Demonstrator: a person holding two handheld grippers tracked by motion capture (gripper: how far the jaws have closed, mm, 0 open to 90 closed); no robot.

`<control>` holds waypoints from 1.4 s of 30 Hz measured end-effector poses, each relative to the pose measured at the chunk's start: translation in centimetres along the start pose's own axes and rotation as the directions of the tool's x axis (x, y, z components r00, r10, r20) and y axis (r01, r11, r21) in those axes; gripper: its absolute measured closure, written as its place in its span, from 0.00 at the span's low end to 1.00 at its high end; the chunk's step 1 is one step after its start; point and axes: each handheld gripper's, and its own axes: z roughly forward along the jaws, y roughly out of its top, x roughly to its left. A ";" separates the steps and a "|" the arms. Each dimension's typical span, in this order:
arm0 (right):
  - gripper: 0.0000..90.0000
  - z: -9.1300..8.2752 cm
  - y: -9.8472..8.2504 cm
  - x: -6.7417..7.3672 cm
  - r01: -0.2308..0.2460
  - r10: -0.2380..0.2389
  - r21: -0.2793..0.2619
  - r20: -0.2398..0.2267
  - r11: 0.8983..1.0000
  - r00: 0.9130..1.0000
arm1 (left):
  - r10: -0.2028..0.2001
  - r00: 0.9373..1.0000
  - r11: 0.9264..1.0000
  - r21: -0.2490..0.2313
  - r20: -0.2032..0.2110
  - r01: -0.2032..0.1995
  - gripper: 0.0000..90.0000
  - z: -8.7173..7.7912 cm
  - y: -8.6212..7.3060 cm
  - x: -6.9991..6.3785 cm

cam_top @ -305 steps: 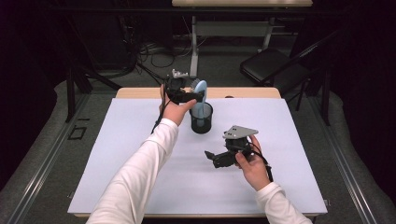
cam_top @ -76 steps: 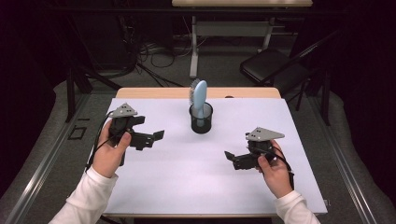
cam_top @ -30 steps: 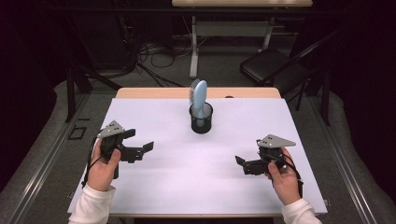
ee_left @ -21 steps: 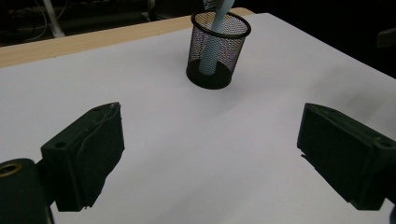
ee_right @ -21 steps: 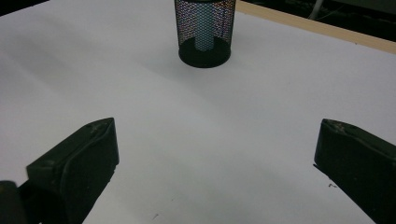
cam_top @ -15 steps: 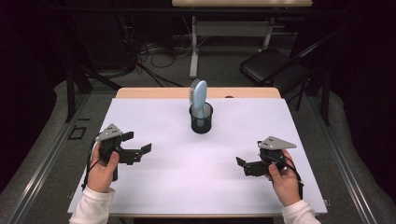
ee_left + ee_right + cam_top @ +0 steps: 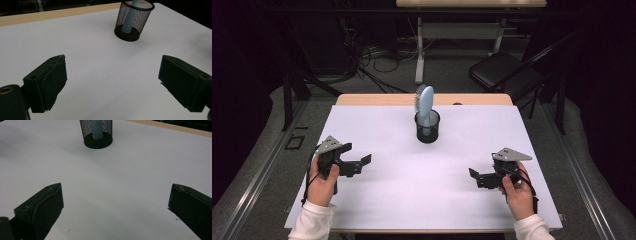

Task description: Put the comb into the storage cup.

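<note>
Jaws of left gripper (image 7: 358, 163) and right gripper (image 7: 478, 178) gape wide, empty; no legible writing.

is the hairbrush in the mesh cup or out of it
In. The blue hairbrush stands handle-down in the black mesh cup, bristle head sticking above the rim; its handle shows through the mesh in the left gripper view.

A black folding chair (image 7: 507, 75) stands behind the table (image 7: 377, 210).
</note>
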 end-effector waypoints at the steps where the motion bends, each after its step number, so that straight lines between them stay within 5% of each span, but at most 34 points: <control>1: 0.00 0.1 -0.1 -0.1 0.000 0.000 -0.005 0.005 1.000 1.000 | 0.002 1.000 1.000 0.001 -0.004 -0.002 0.09 0.1 -0.1 0.0; 42: 0.00 1.1 -2.0 -1.4 -0.050 0.051 -0.012 0.038 0.999 0.998 | 0.013 1.000 1.000 0.008 -0.001 -0.013 0.10 1.5 -1.8 0.0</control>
